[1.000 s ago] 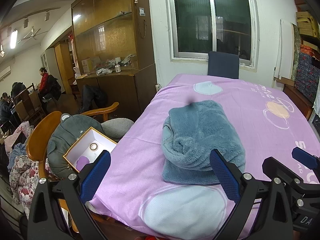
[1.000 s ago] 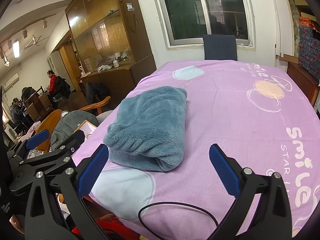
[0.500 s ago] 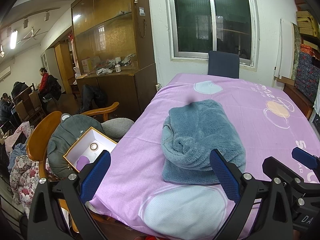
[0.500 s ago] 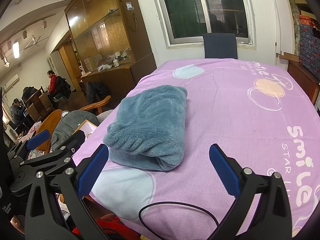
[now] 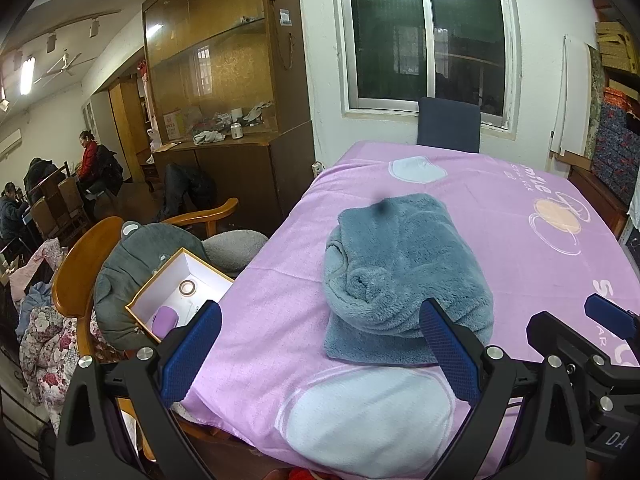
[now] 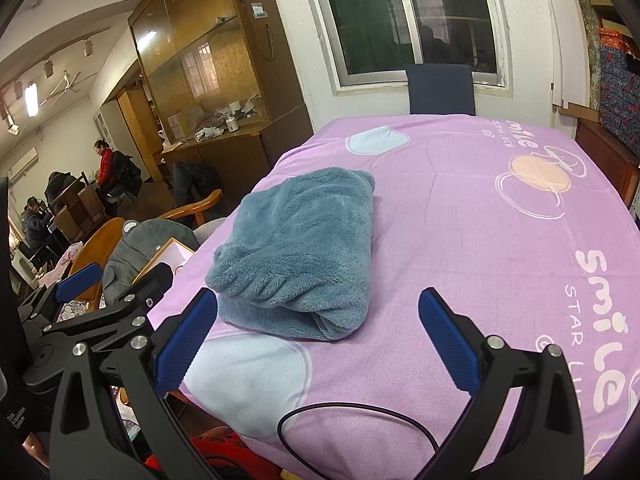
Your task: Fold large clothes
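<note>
Now, near to far.
Left gripper (image 5: 320,348): jaws wide apart, nothing between them, held off the near table edge.
Right gripper (image 6: 316,334): jaws wide apart, holding nothing; beside the left one.
Cable (image 6: 360,420): black loop lying on the sheet near the right gripper.
Sheet (image 6: 460,240): pink, printed, covering the table.
Fleece (image 5: 404,272): blue-grey, folded into a thick bundle, resting on the sheet just past both grippers, toward the left side.
Box (image 5: 176,292): open, on a chair left of the table.
Chair (image 5: 448,125): dark blue, at the far end under the window.
</note>
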The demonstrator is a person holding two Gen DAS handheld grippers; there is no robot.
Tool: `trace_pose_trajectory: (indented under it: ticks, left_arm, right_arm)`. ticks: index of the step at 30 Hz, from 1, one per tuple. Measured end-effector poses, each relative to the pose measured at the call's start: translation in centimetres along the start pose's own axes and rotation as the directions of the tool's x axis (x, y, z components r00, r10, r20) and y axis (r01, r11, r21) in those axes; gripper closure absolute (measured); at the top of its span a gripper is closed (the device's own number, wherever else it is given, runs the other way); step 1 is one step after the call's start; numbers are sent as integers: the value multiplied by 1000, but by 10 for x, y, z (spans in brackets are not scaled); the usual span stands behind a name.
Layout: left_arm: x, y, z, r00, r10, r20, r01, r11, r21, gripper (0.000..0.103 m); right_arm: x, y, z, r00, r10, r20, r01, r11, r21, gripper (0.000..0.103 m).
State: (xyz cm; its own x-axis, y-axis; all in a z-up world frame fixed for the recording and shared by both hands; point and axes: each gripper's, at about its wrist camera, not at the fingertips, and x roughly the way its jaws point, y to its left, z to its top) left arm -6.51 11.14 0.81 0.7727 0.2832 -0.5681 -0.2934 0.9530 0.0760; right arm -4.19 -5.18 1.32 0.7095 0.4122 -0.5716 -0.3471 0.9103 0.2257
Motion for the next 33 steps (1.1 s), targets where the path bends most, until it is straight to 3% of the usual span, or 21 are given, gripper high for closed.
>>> trace_pose_trajectory:
  ticks: [33]
  left_arm:
    - [5, 0, 3, 1000, 4, 2, -4, 1000, 15, 4]
  right_arm:
    - [-1, -2, 0, 1000, 6, -6, -6, 1000, 7, 5]
